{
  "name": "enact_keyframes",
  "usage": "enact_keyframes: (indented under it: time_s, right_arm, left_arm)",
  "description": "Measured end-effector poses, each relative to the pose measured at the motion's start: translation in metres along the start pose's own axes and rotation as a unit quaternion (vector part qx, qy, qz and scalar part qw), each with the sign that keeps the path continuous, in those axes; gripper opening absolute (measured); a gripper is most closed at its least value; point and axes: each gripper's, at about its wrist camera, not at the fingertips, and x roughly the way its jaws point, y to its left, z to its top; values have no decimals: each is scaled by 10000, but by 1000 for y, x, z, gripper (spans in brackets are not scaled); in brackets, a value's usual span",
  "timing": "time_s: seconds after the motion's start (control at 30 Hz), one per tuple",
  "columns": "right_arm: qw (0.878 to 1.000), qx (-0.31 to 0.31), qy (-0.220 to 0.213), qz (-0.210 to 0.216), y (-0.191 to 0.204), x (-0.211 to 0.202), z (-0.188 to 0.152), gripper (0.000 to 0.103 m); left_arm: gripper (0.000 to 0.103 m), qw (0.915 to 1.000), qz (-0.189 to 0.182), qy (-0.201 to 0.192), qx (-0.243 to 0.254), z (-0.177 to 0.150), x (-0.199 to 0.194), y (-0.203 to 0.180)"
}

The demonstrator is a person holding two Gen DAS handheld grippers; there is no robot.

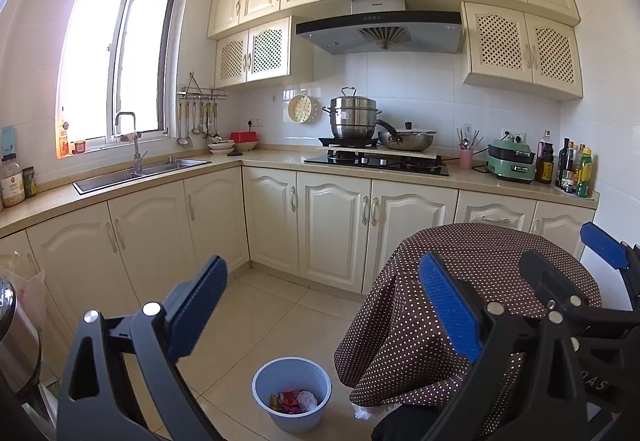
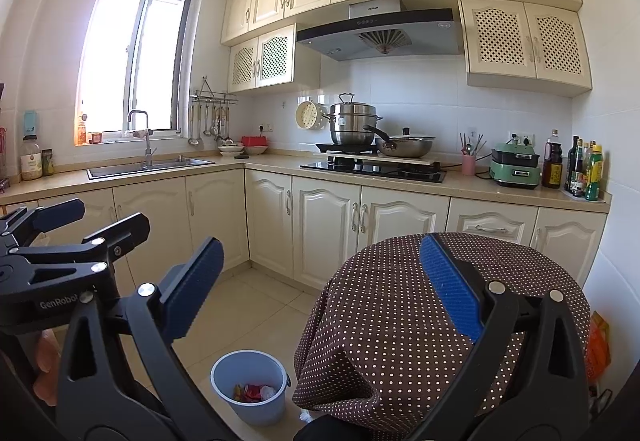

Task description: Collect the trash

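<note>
A light blue bucket (image 1: pixel 297 421) (image 2: pixel 261 415) stands on the tiled floor beside the round table. Inside it lie red and yellow wrappers and a white crumpled piece (image 1: pixel 294 401) (image 2: pixel 256 393). A small white scrap (image 1: pixel 362 413) (image 2: pixel 305 416) lies on the floor at the tablecloth's hem. My left gripper (image 1: pixel 324 305) (image 2: pixel 92 221) is open, high above the bucket, with nothing between its blue pads. My right gripper (image 2: pixel 322 281) (image 1: pixel 576 261) is open too and empty, hovering at the table's edge. The two grippers sit side by side.
The table's brown polka-dot cloth (image 1: pixel 472 253) (image 2: pixel 384 305) hangs nearly to the floor on the right. Cream cabinets with a sink (image 1: pixel 140 173) and a stove with pots (image 1: pixel 376 157) line the walls. A metal bin (image 1: pixel 12 345) stands at the left, an orange bag (image 2: pixel 598 345) at the right.
</note>
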Motion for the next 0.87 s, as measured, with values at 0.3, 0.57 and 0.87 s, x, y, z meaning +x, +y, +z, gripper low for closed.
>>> enact_keyframes:
  time_s: [0.3, 0.57, 0.87]
  right_arm:
    - [10000, 23, 59, 2, 1, 6, -1, 96]
    - [9998, 59, 193, 4, 1, 17, -8, 97]
    - [9973, 256, 690, 49, -14, 54, -32, 96]
  left_arm:
    - [95, 10000, 15, 61, 30, -2, 6, 0]
    - [95, 9997, 54, 217, 82, -8, 20, 0]
    - [95, 9968, 206, 762, 139, -26, 65, -2]
